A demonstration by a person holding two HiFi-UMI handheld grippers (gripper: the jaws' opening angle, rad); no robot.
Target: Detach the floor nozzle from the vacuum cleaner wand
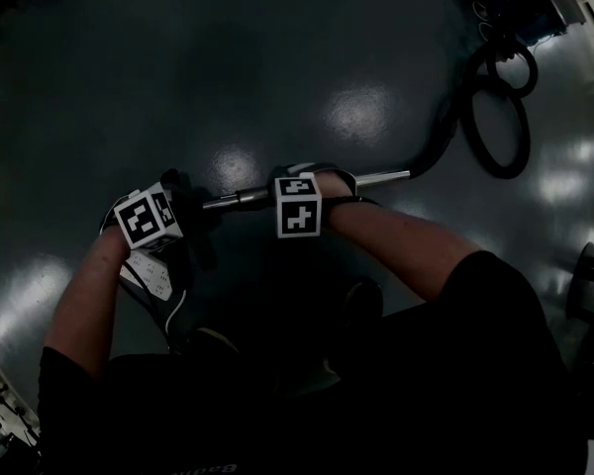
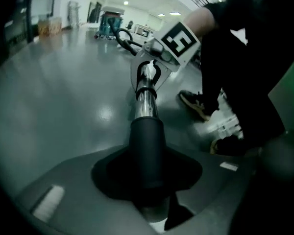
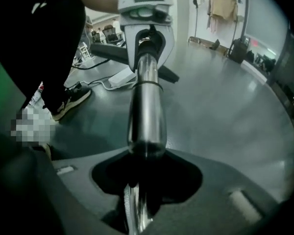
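Spanning both claws, one chrome wand [image 1: 381, 177] over the floor [image 1: 178, 67]. Left claw [image 2: 147, 180] clenches its black collar [image 2: 147, 146]; right claw [image 3: 147, 180] clenches bare chrome.

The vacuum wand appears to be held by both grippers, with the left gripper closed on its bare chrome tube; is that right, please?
Not quite. The wand is held by both grippers, but the left gripper is closed on its black sleeve, not the bare chrome tube, which starts just beyond the sleeve and runs on to the right gripper. The left gripper view shows this.
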